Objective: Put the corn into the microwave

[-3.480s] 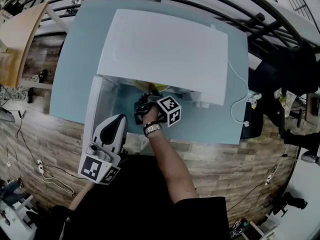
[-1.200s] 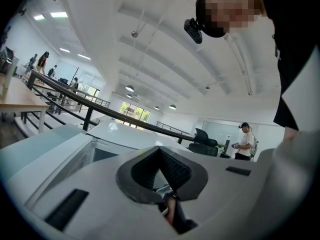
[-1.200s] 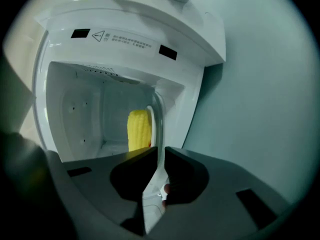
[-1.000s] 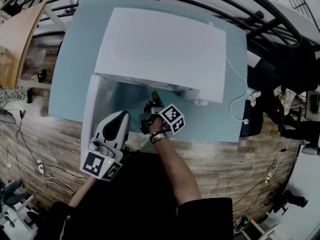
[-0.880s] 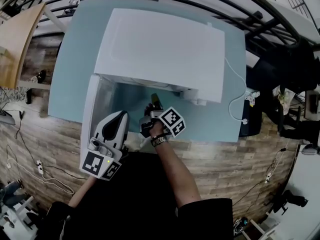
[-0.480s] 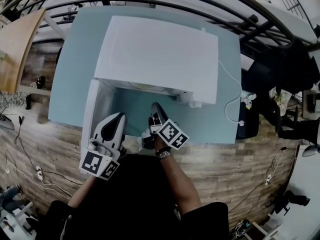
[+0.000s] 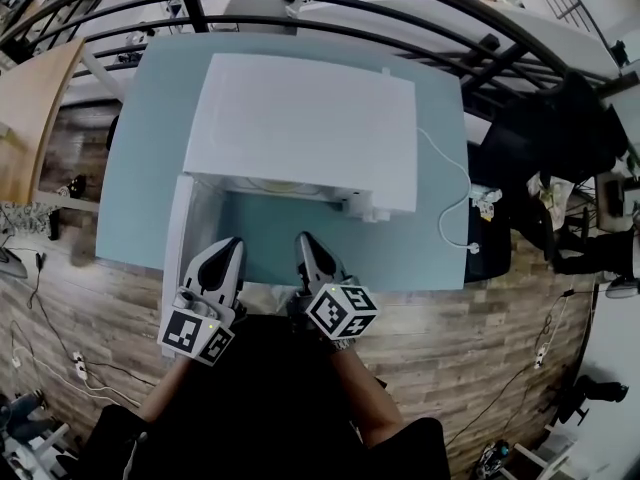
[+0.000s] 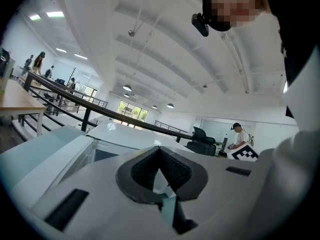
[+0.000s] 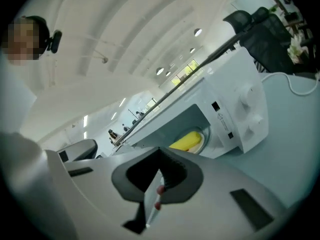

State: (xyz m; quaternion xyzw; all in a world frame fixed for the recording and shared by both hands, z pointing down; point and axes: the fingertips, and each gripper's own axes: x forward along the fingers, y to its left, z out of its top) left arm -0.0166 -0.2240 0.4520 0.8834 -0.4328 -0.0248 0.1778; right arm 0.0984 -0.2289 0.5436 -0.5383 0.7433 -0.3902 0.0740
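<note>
Two empty tools, jaws together: left gripper point(image 7: 232, 244), right gripper point(image 7: 304, 239).
Both are hovering at the table's point(image 7: 150, 118) near edge, since corn point(image 9: 187, 140) is lying inside the open microwave point(image 7: 300, 118).

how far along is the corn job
Done: the corn lies inside the microwave. In hand: nothing; the left hand-held gripper and right hand-held gripper are both shut and empty, outside the microwave. Left: its door stands open, so closing it may remain.
</note>
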